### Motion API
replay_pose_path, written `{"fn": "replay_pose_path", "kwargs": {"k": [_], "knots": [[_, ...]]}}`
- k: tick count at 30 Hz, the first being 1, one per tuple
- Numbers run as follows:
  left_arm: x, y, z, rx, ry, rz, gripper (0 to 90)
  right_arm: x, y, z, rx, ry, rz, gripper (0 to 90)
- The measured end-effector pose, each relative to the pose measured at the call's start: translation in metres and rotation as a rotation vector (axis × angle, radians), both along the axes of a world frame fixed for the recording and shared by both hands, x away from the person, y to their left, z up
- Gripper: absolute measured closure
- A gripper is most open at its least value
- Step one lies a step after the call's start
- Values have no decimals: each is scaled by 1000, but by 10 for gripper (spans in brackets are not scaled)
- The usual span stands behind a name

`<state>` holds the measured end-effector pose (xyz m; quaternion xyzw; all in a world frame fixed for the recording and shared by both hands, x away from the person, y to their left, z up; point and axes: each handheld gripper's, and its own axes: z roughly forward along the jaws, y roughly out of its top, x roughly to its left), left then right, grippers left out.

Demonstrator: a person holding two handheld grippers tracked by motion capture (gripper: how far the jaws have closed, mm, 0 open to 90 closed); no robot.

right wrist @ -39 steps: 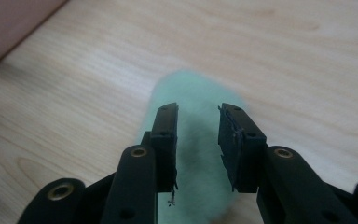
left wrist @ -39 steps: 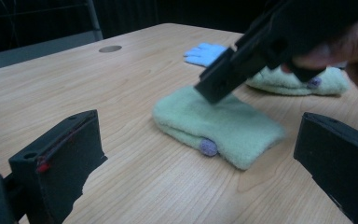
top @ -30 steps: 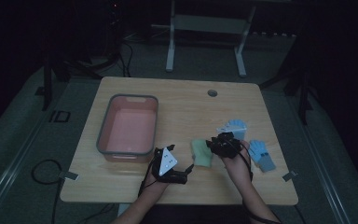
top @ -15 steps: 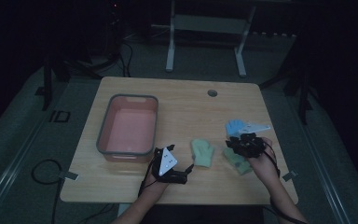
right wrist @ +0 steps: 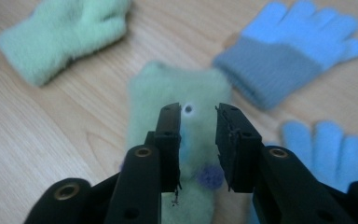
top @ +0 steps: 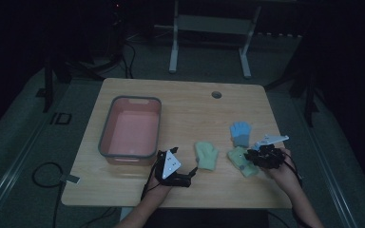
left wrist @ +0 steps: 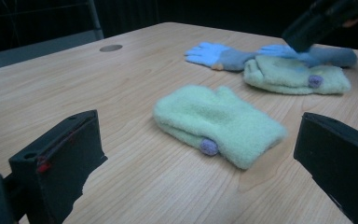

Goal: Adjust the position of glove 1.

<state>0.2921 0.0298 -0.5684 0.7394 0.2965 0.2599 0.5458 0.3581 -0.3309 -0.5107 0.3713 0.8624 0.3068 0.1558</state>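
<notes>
Two pale green mittens lie on the wooden table. One green mitten (top: 206, 156) (left wrist: 216, 123) rests just ahead of my left gripper (top: 191, 174) (left wrist: 198, 140), whose jaws stand wide open on either side of it without touching it. The other green mitten (top: 240, 160) (right wrist: 177, 93) (left wrist: 296, 74) lies under my right gripper (top: 249, 159) (right wrist: 198, 114). Its jaws are open by a narrow gap and hold nothing. A blue glove (top: 240, 133) (right wrist: 289, 51) lies just beyond that mitten. A second blue glove (right wrist: 326, 149) (left wrist: 307, 53) lies close beside the right gripper.
A pink bin with a grey rim (top: 106, 137) stands at the left of the table, close to my left gripper. A round cable hole (top: 216, 94) sits near the far edge. The right table edge is close to my right hand.
My right gripper has moved to the right, taking one green mitten with it away from the other, and that mitten now lies on the table. The left gripper has stayed put.
</notes>
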Motion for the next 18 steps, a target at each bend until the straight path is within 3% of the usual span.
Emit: {"fn": "replay_pose_path", "kwargs": {"k": [4, 9, 14, 18], "knots": [[0, 0, 0, 0, 0, 0, 13, -2, 2, -17, -8, 32, 17, 634], [0, 0, 0, 3, -3, -2, 13, -4, 5, -26, -17, 16, 16, 631], [0, 0, 0, 3, -2, 0, 13, -5, 5, -28, -8, 20, 4, 732], [0, 0, 0, 7, 1, -1, 13, -5, 6, -28, 4, 33, -38, 797]]}}
